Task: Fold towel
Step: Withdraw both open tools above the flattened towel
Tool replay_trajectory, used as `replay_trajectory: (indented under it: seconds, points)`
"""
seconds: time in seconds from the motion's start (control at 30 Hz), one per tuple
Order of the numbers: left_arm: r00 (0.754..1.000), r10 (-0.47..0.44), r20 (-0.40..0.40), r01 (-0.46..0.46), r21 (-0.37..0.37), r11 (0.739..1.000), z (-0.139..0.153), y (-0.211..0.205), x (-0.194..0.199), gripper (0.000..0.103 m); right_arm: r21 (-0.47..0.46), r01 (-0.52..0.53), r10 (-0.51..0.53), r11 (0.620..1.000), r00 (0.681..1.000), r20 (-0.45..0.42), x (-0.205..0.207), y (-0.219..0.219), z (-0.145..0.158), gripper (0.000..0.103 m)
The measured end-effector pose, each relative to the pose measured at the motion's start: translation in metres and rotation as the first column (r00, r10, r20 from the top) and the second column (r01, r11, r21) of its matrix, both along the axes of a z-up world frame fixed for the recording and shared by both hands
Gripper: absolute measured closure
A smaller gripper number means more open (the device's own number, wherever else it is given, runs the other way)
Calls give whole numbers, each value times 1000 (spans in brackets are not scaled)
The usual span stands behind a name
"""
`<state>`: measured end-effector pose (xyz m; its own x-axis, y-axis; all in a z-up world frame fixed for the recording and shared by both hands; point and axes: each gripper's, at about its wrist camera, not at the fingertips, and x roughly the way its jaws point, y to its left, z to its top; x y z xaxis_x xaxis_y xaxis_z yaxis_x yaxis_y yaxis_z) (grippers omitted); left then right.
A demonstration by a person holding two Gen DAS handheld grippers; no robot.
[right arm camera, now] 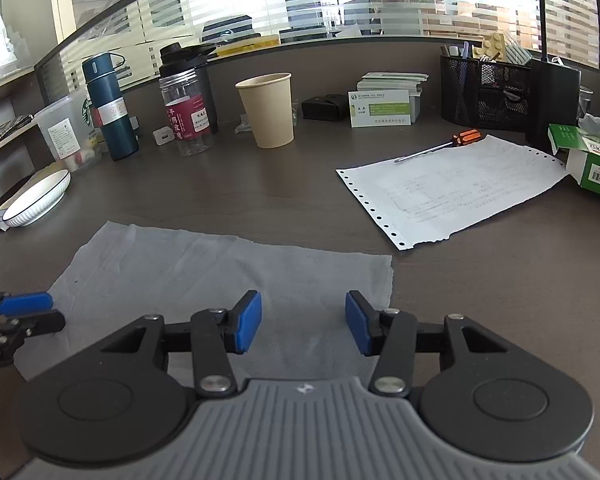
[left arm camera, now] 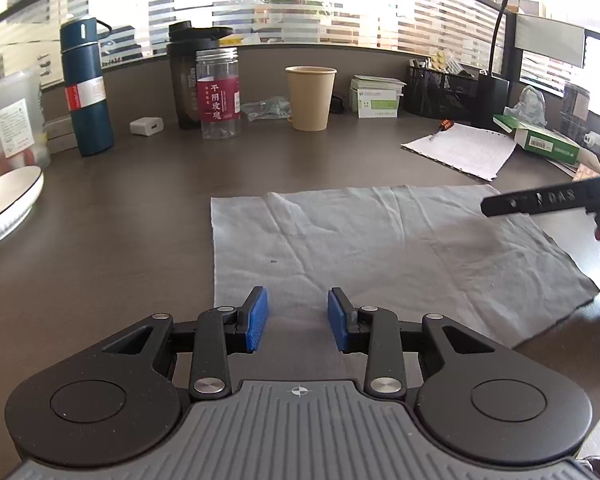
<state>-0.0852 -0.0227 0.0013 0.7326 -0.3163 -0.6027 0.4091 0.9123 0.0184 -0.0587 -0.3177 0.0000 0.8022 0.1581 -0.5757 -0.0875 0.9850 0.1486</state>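
Both sets of blue pads are being held wide apart with nothing pinched between them, so no grab is being made yet. The left gripper (left arm camera: 297, 318) is being hovered over the near edge of the towel (left arm camera: 380, 248), toward its left corner, and the right gripper (right arm camera: 303, 322) is being hovered over the same near edge, toward the right corner. Whether any pad is touching the cloth can't be told. The towel itself is lying spread out flat on the dark desk (left arm camera: 140, 208), a bit wrinkled, one layer as far as can be seen, so the fold probably isn't being started yet. For a clean first fold, each near corner is best being pinched right at the hem, one pad slid under and one on top, so only one layer is being caught and the desk isn't being scraped. Both corners should be getting lifted together and carried to the far edge evenly, otherwise the fold is going to be skewed. Beyond the towel's far edge, a paper cup (left arm camera: 310, 98) and a clear jar (left arm camera: 218, 94) are standing well apart from it, with a printed sheet (right arm camera: 452, 196) lying off the far right corner, so the carry should be kept low and short.
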Motion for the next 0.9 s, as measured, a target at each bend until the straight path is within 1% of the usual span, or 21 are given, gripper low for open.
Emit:
replay_trajectory:
  seconds: [0.1, 0.17, 0.23, 0.33, 0.43, 0.47, 0.53, 0.57, 0.63, 0.7, 0.77, 0.9]
  points:
    - [1000, 7, 9, -7, -5, 1000, -1, 3, -4, 61, -49, 39, -38, 998, 999, 13, 4, -2, -2, 52]
    - [1000, 15, 11, -15, -12, 1000, -1, 4, -5, 61, -59, 44, -43, 997, 999, 20, 3, -3, -3, 52]
    - [1000, 28, 12, -28, -19, 999, 1, 4, -5, 60, -48, 37, -35, 998, 999, 30, -3, -2, -2, 52]
    - [998, 52, 28, -51, -40, 998, 5, 7, -7, 58, -57, 21, -18, 998, 998, 59, -18, 3, 4, 52]
    - [998, 43, 42, -40, -62, 997, 8, 5, -12, 56, -62, -1, 6, 998, 997, 79, -32, 10, 8, 52]
    - [998, 38, 46, -35, -67, 997, 9, 3, -13, 55, -63, -13, 19, 998, 996, 85, -38, 14, 8, 52]
    - [998, 39, 45, -36, -67, 997, 7, -2, -14, 53, -69, -24, 31, 997, 995, 93, -49, 21, 6, 52]
    - [998, 45, 45, -43, -60, 997, 6, -5, -14, 53, -83, -14, 22, 996, 995, 95, -54, 25, 4, 52]
    - [996, 61, 63, -59, -22, 998, 5, -13, -14, 53, -129, 22, -9, 991, 995, 102, -62, 32, 0, 52]
    - [995, 68, 71, -68, 2, 998, 4, -17, -14, 53, -195, 56, -36, 979, 994, 104, -69, 39, -6, 52]
    - [995, 75, 66, -77, 28, 997, 1, -20, -12, 53, -221, 57, -36, 974, 995, 94, -73, 40, -9, 52]
    - [995, 73, 61, -76, 41, 996, 0, -18, -17, 53, -261, 56, -33, 964, 995, 93, -84, 37, -11, 52]
